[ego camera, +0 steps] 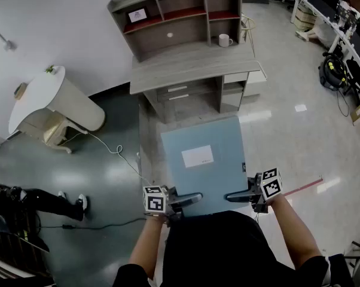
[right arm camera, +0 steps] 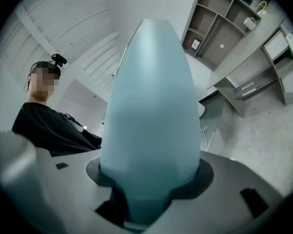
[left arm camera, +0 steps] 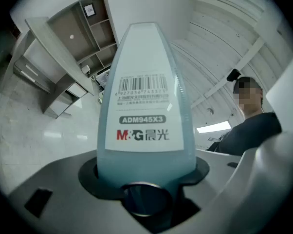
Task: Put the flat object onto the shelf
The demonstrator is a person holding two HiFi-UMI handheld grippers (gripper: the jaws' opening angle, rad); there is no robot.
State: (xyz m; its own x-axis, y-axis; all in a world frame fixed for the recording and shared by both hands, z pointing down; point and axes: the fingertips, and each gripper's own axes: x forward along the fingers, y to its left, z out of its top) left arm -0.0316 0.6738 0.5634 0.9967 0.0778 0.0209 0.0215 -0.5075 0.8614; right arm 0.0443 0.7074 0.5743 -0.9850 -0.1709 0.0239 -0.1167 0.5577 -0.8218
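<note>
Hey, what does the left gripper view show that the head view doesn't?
Only left gripper view: the barcode label on the edge of the light blue flat plastic box. Only head view: the right gripper at the box's far side, its white top label, a round white table. Both: the box and the grey wooden shelf unit.

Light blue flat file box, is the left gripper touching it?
Touching: in the left gripper view, the left gripper clamps the file box along its labelled edge.

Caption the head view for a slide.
Flat blue file gripped level by left tongs and right tongs, facing the grey shelf unit.
</note>
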